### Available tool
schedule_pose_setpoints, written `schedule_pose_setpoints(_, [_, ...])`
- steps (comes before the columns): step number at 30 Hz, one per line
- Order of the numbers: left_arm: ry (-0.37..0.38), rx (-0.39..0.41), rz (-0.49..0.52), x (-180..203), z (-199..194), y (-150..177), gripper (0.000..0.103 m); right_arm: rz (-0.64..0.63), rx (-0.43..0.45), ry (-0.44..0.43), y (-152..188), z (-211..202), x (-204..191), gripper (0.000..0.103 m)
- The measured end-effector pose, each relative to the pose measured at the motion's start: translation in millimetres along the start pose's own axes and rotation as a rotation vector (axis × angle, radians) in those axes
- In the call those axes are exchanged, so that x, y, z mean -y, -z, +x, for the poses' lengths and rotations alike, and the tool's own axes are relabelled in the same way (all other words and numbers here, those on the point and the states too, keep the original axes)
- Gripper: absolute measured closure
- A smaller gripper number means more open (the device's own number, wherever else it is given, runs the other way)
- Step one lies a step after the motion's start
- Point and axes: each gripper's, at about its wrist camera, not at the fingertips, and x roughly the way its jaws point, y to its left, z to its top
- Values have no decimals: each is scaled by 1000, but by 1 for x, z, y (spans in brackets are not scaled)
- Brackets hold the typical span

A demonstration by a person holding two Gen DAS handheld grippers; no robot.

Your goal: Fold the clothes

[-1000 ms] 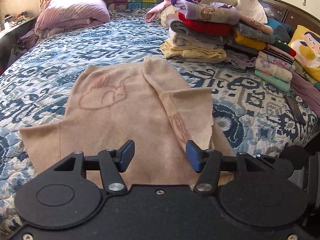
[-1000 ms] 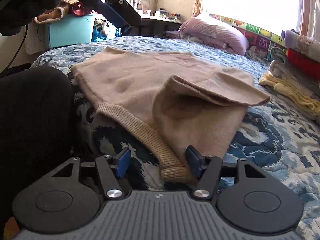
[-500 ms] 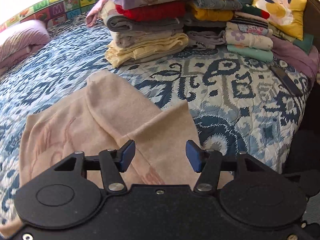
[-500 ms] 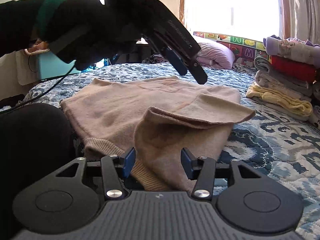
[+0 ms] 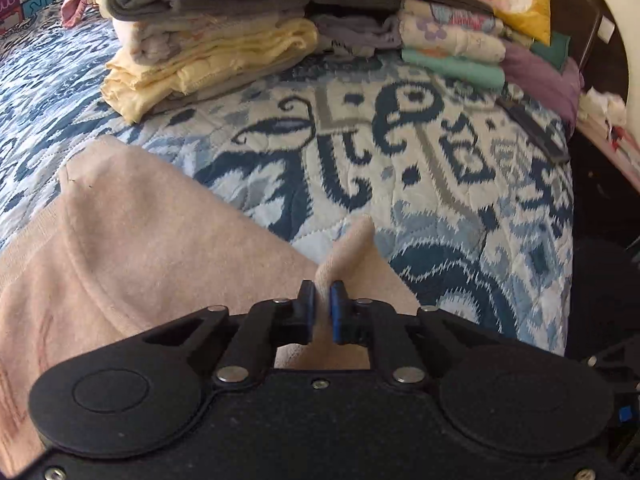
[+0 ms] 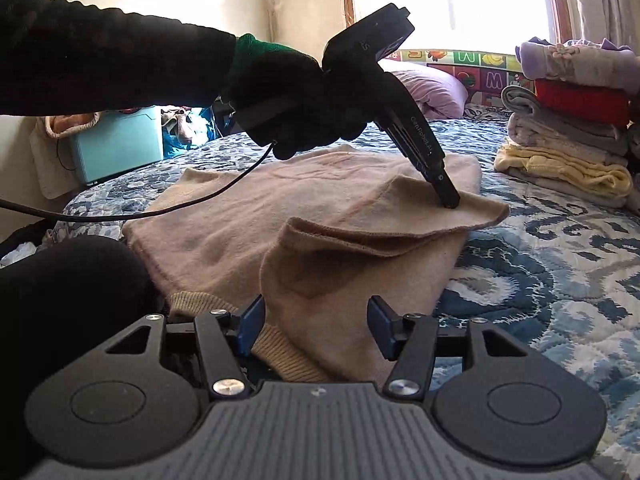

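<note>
1. Left gripper had its blue pads pressed together on a pinch of beige fabric, near the corner of the flap turned over the beige sweater; the right-wrist view showed its tip down on that flap.
2. Right gripper was spread wide and held nothing; it stood low over the near edge of the sweater, where the ribbed hem lay between the two fingers.
3. That sweater lay on the blue patterned quilt, mostly flat, with one side part already turned onto the body. So I judge the fold was partly made: one side in, and the other side and the final halving were not visible as done.
4. Farther on the bed stood stacks of folded clothes, with a yellow piece at the bottom of the near stack. This fits many garments being finished already, and this sweater was apart from them.
5. What remained, as I judge, was to complete this sweater's folds and bring it to the stacks.
</note>
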Motion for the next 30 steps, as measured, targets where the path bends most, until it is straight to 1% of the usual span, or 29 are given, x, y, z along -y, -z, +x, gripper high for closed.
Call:
schedule_pose_setpoints(2, [25,98,-92,-15,-12,3,97,-6,-27,-2,2,4,-1,46])
schedule_pose_setpoints(4, [49,195,-185,-31,-25,5,97,-4,-29,-12,3,3,-2,46])
schedule_pose_setpoints(6, [55,239,-232,-40,-27,11,97,6,-27,-18,3,2,-2,45])
schedule_pose_setpoints(8, [49,253,-259,-45,-25,18,97,14,-30,-20,4,2,-1,45])
schedule_pose_setpoints(11, [46,249,-279,-50,-22,26,97,16,-26,-17,4,1,-2,46])
schedule_pose_setpoints(13, [53,244,-280,-53,-22,28,97,-22,-28,-1,4,1,-7,46])
schedule_pose_setpoints(14, [60,246,-281,-54,-22,29,97,-68,-30,21,5,2,-13,47])
schedule_pose_setpoints(17, [78,250,-282,-57,-24,32,97,-284,-12,121,9,6,-40,46])
schedule_pose_setpoints(19, [75,242,-273,-57,-22,31,97,-390,-8,138,12,9,-52,45])
schedule_pose_setpoints(22, [72,229,-272,-57,-17,28,97,-413,-67,110,15,18,-54,44])
schedule_pose_setpoints(23, [60,217,-269,-56,-14,27,97,-409,-77,108,16,20,-53,44])
schedule_pose_setpoints(25, [9,166,-273,-58,-4,28,97,-391,-86,97,16,21,-52,44])
schedule_pose_setpoints(26, [-19,139,-277,-59,1,28,96,-380,-89,91,16,21,-51,41])
schedule_pose_setpoints(27, [-37,128,-275,-58,4,28,96,-381,-92,87,17,22,-52,39])
schedule_pose_setpoints(29, [-59,129,-263,-54,6,26,94,-396,-96,78,20,22,-55,29])
schedule_pose_setpoints(30, [-69,132,-253,-51,4,23,94,-396,-94,76,20,21,-55,27])
